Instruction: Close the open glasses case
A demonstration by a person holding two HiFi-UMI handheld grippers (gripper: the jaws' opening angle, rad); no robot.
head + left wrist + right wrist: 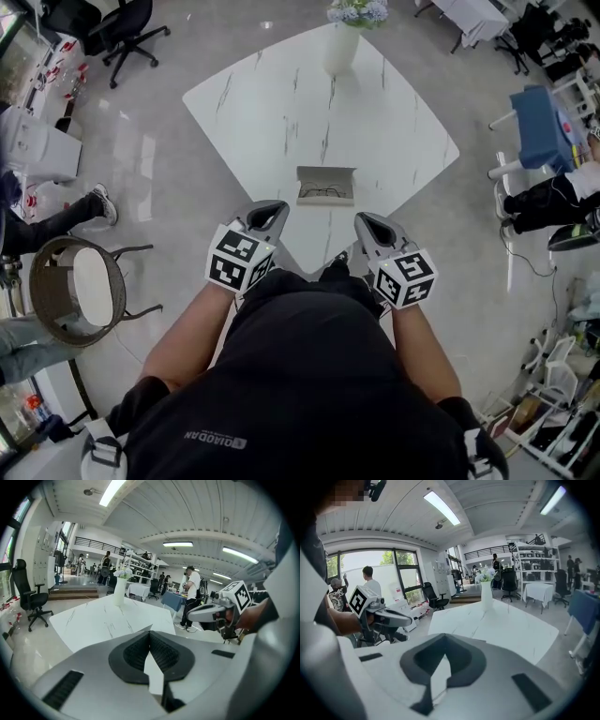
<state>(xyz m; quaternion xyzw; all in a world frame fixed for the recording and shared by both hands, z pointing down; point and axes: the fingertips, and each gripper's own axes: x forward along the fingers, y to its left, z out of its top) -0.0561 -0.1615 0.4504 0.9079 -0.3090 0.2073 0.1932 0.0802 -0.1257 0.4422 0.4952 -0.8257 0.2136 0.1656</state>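
Squarely on the white table (pixel 281 103), near its front corner, the case (pixel 326 173) lies open with glasses (pixel 323 194) inside. A vase (pixel 341 49) of flowers stands at the far edge, well apart from it. The left gripper (pixel 274 208) and right gripper (pixel 366 221) hover just short of the case, one on each side, each with its jaws met tip to tip and empty.

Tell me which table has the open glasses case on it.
The big white marble table with the vase; the glasses case lies open near its front edge. The blue table stands far right.
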